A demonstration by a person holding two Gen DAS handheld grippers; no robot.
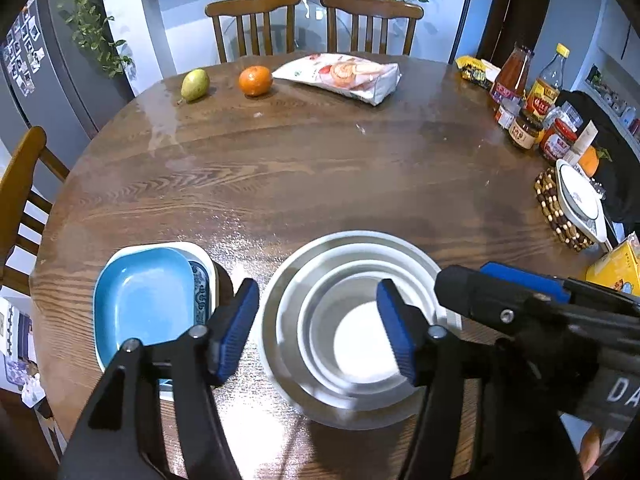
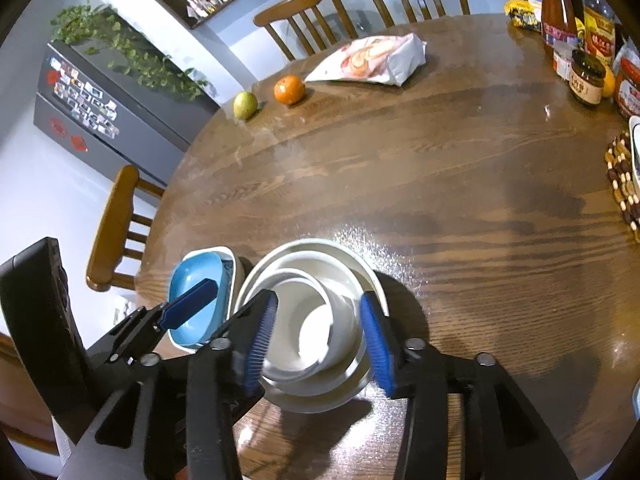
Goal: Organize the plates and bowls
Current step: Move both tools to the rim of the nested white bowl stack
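Dark round wooden table (image 1: 304,168) carries nested white bowls (image 1: 352,320) beside stacked blue plates (image 1: 144,300) near its front edge, both the left gripper (image 1: 320,328) and right gripper (image 2: 320,340) spread empty above (a careless nudge could tip the leaning inner bowl).

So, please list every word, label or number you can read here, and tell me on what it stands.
"DA": white letters on the right hand-held gripper, cut off at the picture's edge.
Jar: label characters too blurred to read.
Bottles: labels too small to read.
Snack bag: print unreadable.
Fridge: photos and red signs, nothing legible.
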